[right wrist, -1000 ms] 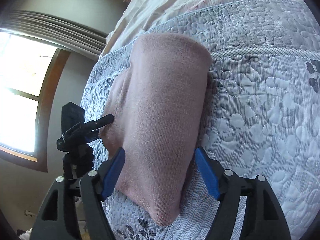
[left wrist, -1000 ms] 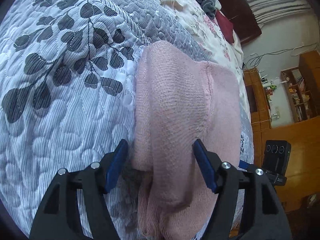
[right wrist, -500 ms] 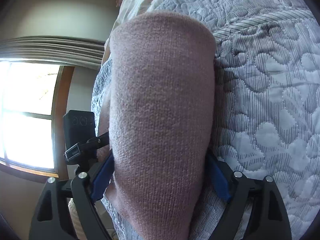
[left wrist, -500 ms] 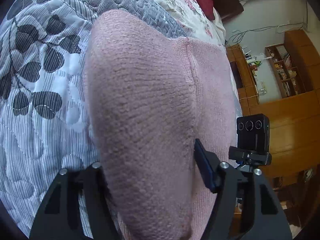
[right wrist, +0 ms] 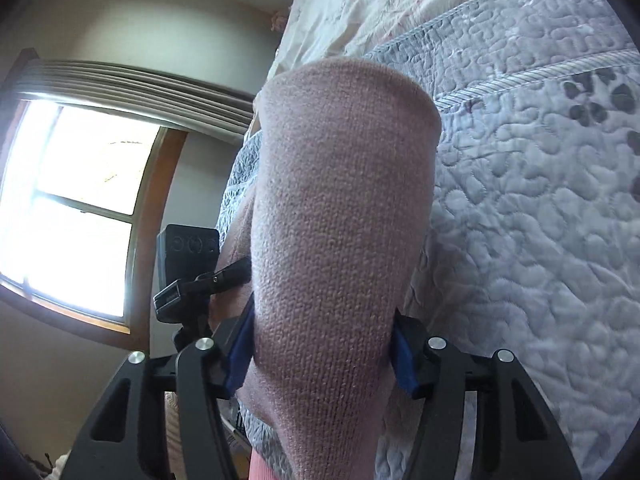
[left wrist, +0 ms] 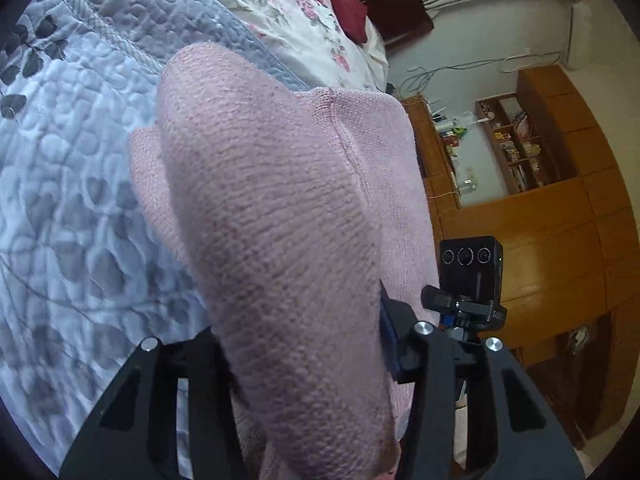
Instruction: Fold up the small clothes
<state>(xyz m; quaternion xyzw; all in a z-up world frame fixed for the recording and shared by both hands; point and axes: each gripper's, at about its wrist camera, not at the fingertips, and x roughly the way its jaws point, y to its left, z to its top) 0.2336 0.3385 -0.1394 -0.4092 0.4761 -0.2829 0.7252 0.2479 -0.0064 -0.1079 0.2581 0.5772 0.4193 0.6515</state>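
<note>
Nearest you, each of your two grippers is clamped on the one pink knit garment (left wrist: 280, 208): your left gripper (left wrist: 304, 344) pinches a fold that drapes over its fingers, and your right gripper (right wrist: 320, 344) squeezes a thick roll of it between two blue pads (right wrist: 402, 354). The garment rises off the grey leaf-print quilt (left wrist: 72, 184). Beyond stand one black camera (left wrist: 470, 264), one wooden shelf unit (left wrist: 520, 148), and one bright window (right wrist: 80, 208).

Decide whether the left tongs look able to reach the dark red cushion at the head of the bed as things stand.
Probably not. The left tongs are shut on the pink knit garment, and the red cushion lies far up the bed, well beyond the garment.
</note>
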